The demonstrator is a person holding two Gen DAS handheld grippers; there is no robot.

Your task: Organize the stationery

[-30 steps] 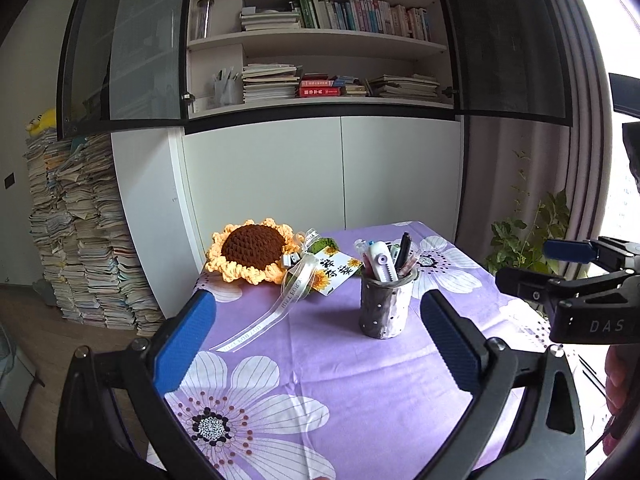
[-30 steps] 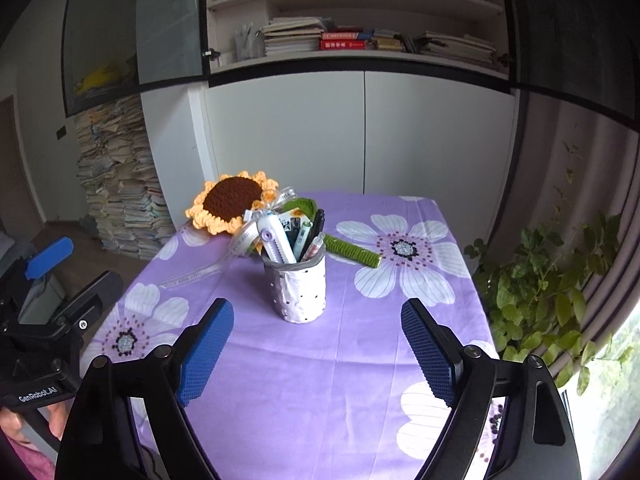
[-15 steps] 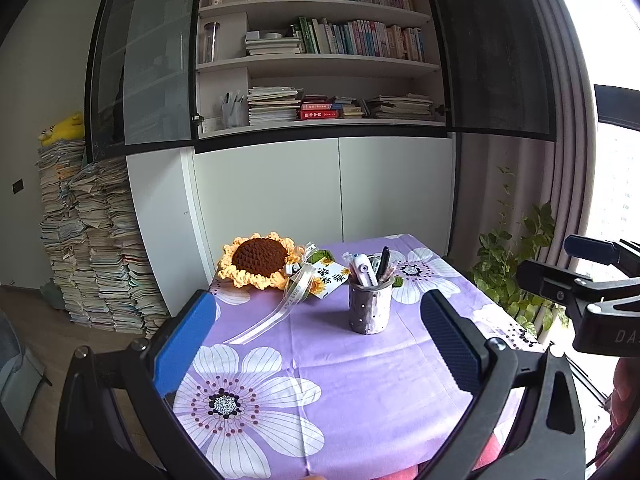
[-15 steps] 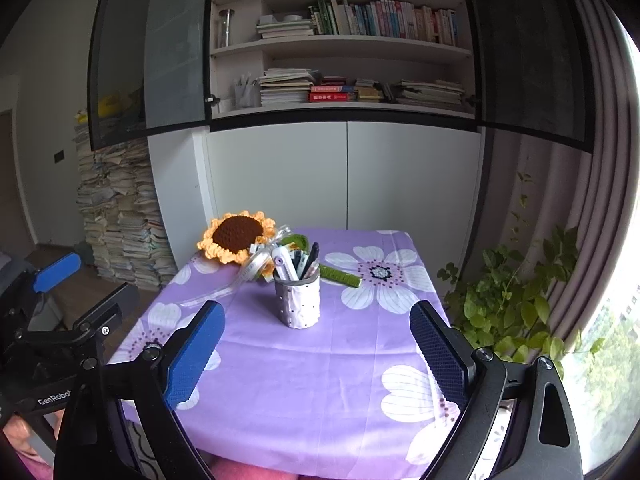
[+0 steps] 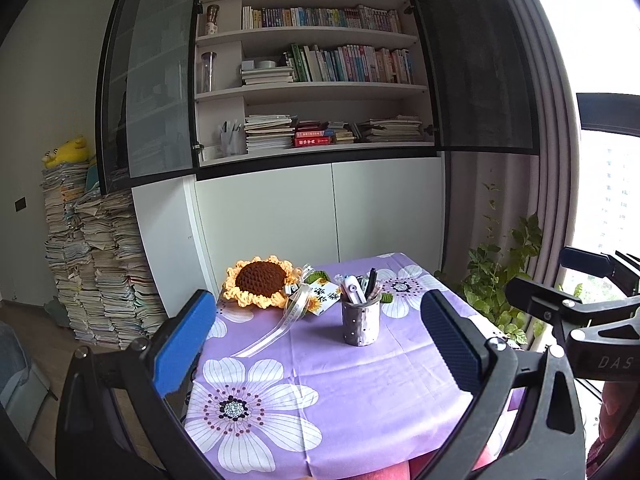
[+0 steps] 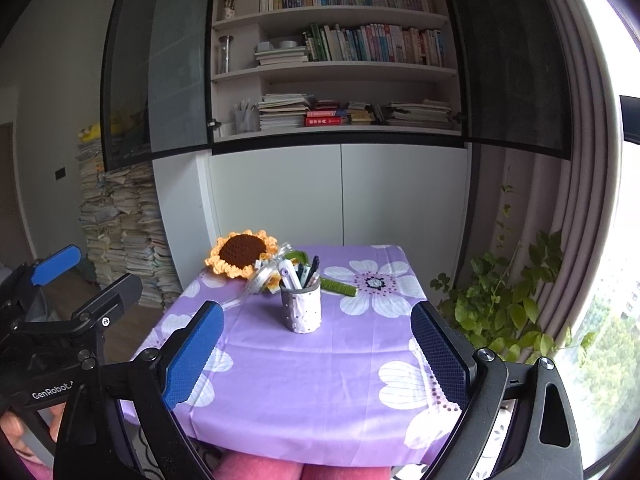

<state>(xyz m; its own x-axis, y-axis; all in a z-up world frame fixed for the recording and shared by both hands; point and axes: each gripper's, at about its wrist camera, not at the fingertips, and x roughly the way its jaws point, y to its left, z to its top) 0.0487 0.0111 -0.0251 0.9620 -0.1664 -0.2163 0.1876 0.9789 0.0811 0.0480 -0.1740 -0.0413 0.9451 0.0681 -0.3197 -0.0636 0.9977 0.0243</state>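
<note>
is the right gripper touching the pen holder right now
Apart. The right wrist view shows the right gripper open and empty, bare purple tablecloth between it and the pen holder.

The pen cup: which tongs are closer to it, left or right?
Neither clearly. Both the left tongs and the right tongs hang open, back from the pen cup at the table's near edge.

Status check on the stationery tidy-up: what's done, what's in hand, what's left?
Done, by the look of it: the pens and markers stand in the grey pen cup on the purple tablecloth. In hand: nothing; the left gripper and right gripper are both open and empty, short of the cup. Left: no loose stationery shows; only the crochet sunflower with its ribbon and tag lies beside the cup.
</note>
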